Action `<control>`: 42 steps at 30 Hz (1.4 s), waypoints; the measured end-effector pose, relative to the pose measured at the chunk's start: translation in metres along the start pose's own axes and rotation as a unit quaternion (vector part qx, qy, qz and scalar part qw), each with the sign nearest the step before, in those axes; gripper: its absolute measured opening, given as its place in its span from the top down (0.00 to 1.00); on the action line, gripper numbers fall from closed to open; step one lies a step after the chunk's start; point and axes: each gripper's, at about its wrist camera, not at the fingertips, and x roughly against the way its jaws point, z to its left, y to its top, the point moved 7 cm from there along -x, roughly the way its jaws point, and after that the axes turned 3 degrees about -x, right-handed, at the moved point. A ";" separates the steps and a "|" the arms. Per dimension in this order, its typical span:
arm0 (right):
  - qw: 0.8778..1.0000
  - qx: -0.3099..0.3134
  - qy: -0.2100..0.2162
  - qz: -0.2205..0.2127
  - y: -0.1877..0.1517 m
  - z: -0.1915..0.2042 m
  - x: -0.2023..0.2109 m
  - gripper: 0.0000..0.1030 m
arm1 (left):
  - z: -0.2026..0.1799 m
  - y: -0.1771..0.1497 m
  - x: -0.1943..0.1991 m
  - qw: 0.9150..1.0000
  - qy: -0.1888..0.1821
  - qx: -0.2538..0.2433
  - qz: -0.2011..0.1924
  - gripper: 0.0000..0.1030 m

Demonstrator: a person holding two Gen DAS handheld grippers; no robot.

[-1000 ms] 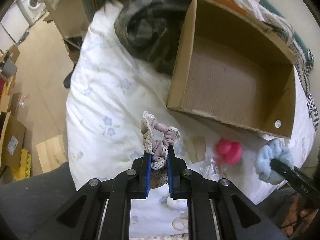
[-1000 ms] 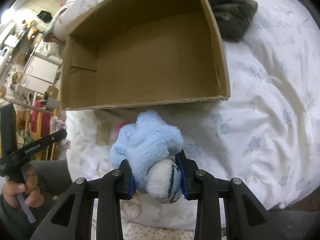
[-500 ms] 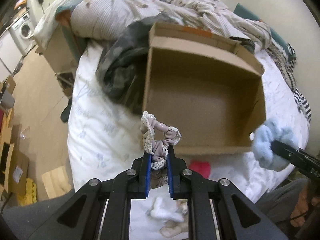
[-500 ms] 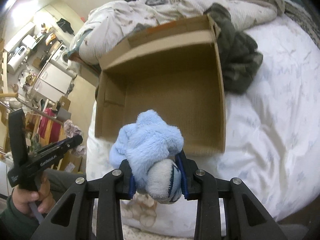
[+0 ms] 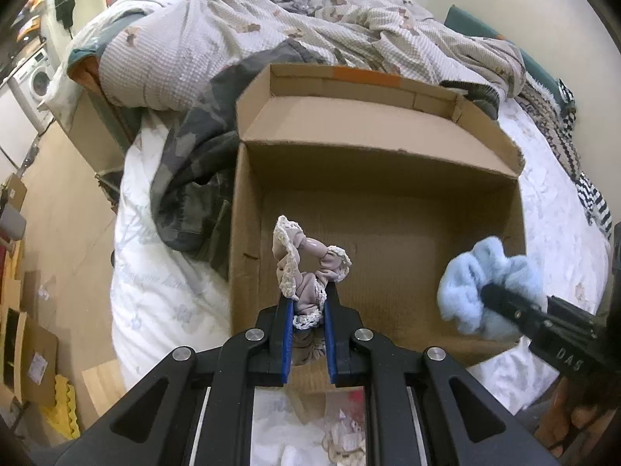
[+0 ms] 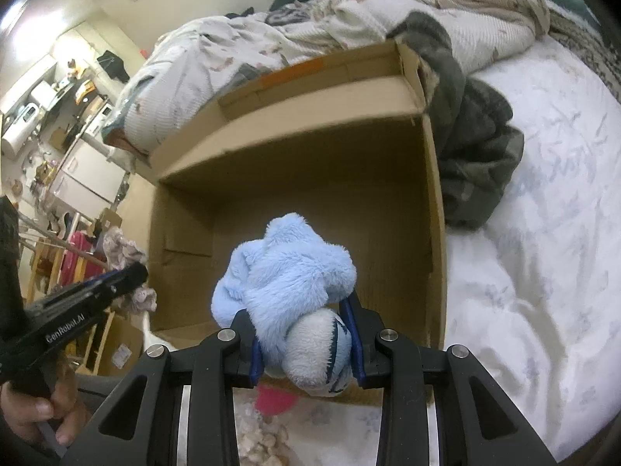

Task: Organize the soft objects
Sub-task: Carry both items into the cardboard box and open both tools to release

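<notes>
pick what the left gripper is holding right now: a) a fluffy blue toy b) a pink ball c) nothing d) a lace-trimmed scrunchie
d, the left gripper is shut on the lace-trimmed scrunchie over the open cardboard box, while the right gripper has the fluffy blue toy.

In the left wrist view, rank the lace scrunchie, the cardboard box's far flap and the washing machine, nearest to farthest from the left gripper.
1. lace scrunchie, clamped in the left gripper.
2. far flap of the cardboard box, straight ahead.
3. washing machine, far left.

Scrunchie [image 5: 306,268] and blue plush [image 6: 287,275] now hang over the box [image 5: 388,233].
</notes>
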 end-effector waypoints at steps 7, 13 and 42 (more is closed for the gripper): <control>0.999 0.009 -0.028 0.028 -0.007 -0.005 -0.024 0.66 | -0.001 -0.007 -0.027 1.000 0.004 0.009 0.007 0.88; 0.997 0.033 -0.048 0.042 -0.010 -0.001 -0.039 0.66 | -0.011 -0.010 -0.038 1.000 0.012 -0.021 0.007 0.88; 0.995 0.059 -0.060 0.054 -0.014 0.009 -0.051 0.53 | -0.017 -0.019 -0.046 0.999 0.022 -0.034 0.017 0.52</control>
